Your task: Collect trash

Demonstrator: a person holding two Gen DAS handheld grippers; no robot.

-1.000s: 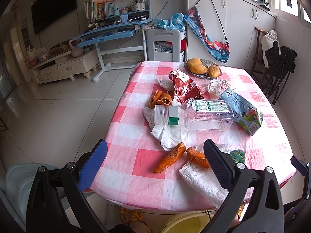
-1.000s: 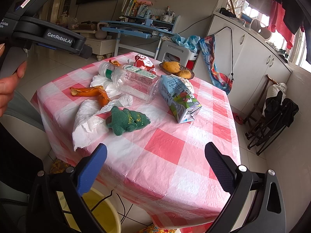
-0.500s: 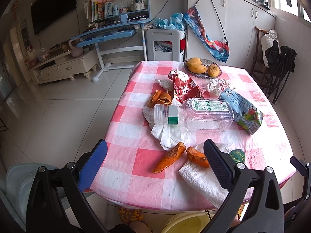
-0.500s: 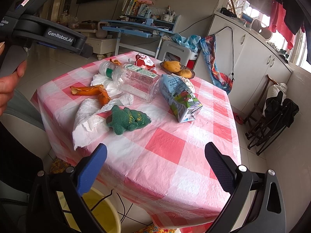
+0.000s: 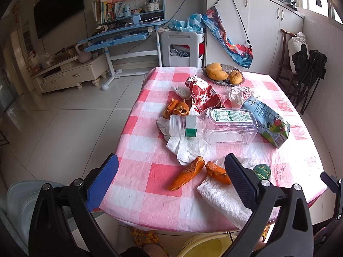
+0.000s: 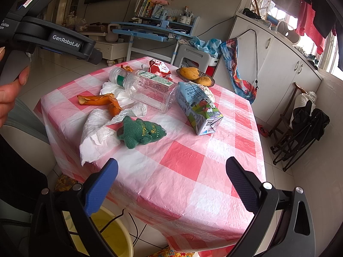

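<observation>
Trash lies on a pink checked table (image 5: 148, 162): orange peels (image 5: 186, 176) (image 6: 97, 99), white tissues (image 5: 223, 197) (image 6: 96, 132), an empty clear bottle (image 5: 223, 126) (image 6: 148, 87), a milk carton (image 5: 268, 122) (image 6: 199, 109) and a red wrapper (image 5: 203, 95) (image 6: 159, 67). My left gripper (image 5: 171, 180) is open and empty, above the table's near edge by the peels. My right gripper (image 6: 171, 182) is open and empty, above the table's near corner. A yellow bin (image 6: 113, 235) (image 5: 205, 246) stands under the table.
A green knitted toy (image 6: 141, 131) (image 5: 262, 170) lies beside the tissue. A dish of mangoes (image 5: 223, 75) (image 6: 196, 76) sits at the far end. A folding chair (image 6: 300, 128) stands right of the table. A grey seat (image 5: 19, 201) is at the near left.
The right wrist view has drifted slightly toward the table. The left gripper is nearly still. Nothing on the table has moved.
</observation>
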